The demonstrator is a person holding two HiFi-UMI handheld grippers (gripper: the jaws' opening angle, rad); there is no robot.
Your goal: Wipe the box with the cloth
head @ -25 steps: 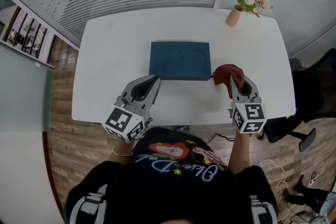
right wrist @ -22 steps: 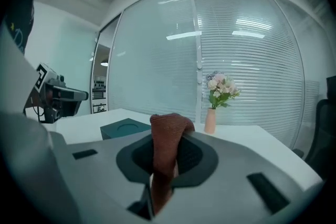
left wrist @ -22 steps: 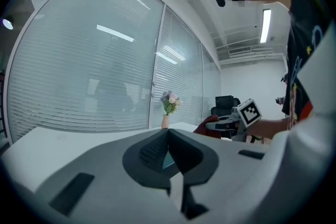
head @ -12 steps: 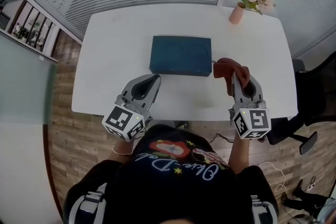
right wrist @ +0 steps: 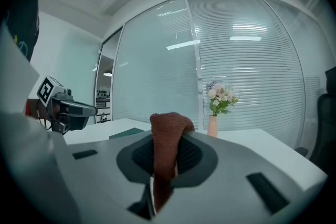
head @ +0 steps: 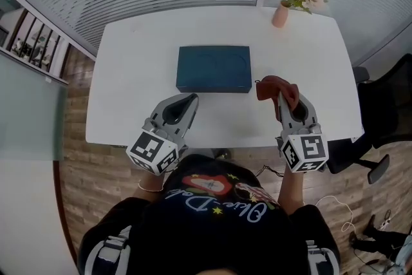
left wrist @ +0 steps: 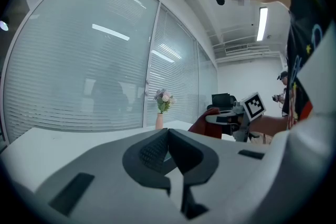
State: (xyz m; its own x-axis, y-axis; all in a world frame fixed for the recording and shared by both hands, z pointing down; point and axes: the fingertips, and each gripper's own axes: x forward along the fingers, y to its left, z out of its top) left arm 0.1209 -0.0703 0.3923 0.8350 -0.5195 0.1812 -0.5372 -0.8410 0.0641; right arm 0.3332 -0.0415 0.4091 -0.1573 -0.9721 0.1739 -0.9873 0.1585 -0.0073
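Your right tool (head: 280, 97) pinches the red-brown cloth (head: 275, 85) just beside the dark teal box (head: 214, 69), which lies flat mid-way across the desk (head: 129, 74). Your left tool (head: 190, 100) is pressed together, empty.

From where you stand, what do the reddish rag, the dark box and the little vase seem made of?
Cloth: soft knitted or woven fabric; a fine ribbed texture shows and it bunches in soft folds. Box: matte dark teal with a flat lid, probably card or covered board, but I'm unsure. Vase: smooth pink, likely ceramic, possibly plastic.
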